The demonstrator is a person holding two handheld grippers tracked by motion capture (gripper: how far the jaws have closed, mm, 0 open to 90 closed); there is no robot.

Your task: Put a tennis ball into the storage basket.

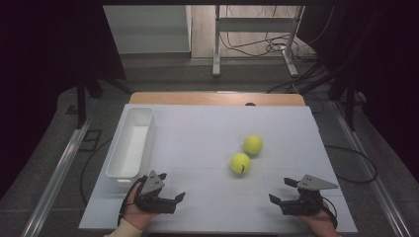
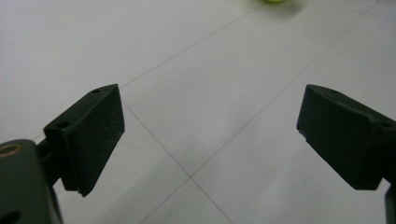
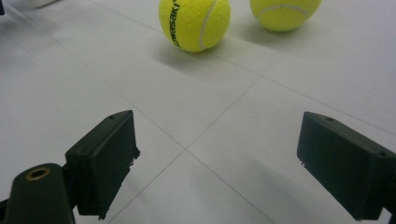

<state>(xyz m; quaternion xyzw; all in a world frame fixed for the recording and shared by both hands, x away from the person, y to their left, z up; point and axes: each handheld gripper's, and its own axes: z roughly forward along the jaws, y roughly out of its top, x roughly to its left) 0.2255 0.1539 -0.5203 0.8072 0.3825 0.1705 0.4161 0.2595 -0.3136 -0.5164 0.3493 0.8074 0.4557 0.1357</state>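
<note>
Two yellow tennis balls lie close together on the white table: the nearer ball [image 1: 240, 163] [image 3: 194, 23] and the farther ball [image 1: 253, 144] [image 3: 284, 13]. A white oblong bin [image 1: 131, 142] stands along the table's left side. My left gripper [image 1: 171, 186] [image 2: 210, 135] rests near the front edge, just in front of the bin, open with nothing between its jaws. My right gripper [image 1: 282, 190] [image 3: 217, 161] sits at the front right, also open and empty, pointing toward the balls, which lie a short way ahead of it. A sliver of a ball [image 2: 273, 1] peeks in at the top of the left gripper view.
The white table surface [image 1: 207, 133] is marked by thin grid lines. A wooden edge [image 1: 217, 98] runs along its far side. Beyond it stand metal table legs and loose cables on the floor [image 1: 262, 47]. Rails flank the table on both sides.
</note>
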